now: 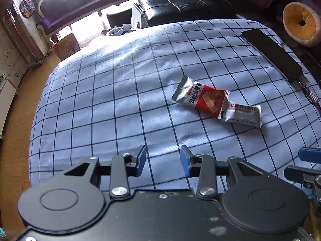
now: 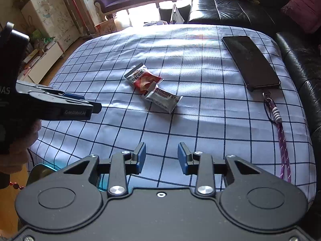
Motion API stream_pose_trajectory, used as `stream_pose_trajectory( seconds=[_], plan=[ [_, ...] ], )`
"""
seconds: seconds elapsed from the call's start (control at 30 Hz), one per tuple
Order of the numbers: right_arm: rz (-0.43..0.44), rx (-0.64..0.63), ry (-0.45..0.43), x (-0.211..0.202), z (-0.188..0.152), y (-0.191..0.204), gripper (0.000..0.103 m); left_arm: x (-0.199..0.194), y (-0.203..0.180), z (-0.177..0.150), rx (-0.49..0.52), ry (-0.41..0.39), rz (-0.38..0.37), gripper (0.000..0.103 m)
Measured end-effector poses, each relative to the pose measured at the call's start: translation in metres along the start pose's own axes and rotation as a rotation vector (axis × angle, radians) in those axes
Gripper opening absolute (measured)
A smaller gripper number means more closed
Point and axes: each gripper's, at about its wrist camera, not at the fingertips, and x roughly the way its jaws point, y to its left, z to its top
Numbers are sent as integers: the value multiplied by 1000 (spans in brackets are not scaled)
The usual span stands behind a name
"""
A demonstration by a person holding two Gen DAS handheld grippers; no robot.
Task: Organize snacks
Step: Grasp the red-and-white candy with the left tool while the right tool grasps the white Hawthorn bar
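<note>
While both claws point(image 1: 163, 161) point(image 2: 161, 157) gape empty, two snack packets point(image 2: 152, 88) overlap, lanyard point(image 2: 282, 140) fully visible only from right wrist.

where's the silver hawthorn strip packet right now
In both views the silver hawthorn strip packet lies mid-table on the blue checked cloth, overlapping the red-and-silver snack packet, left of the black phone.

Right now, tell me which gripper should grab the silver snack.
Probably the right gripper. It is open and empty, and the silver snack lies almost straight ahead of it. From the left gripper, also open, that snack sits off to the right, beyond the red snack overlapping it.
</note>
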Motion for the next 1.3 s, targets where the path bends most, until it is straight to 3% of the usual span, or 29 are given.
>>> stream_pose_trajectory(
  seconds=[0.23,0.47,0.67,1.0,1.3],
  plan=[
    [9,12,-12,8,9,-6,46,24,2,47,-17,-37,-39,39],
    [21,26,-18,17,15,-10,46,48,-11,88,-15,-87,-29,39],
    [28,25,-25,21,17,-10,46,77,-24,112,-7,-32,-13,40],
    [15,29,-51,23,24,-13,46,61,-3,79,-7,2,46,43],
    [10,5,-110,27,40,-8,46,38,15,25,-23,40,-15,41]
  ],
)
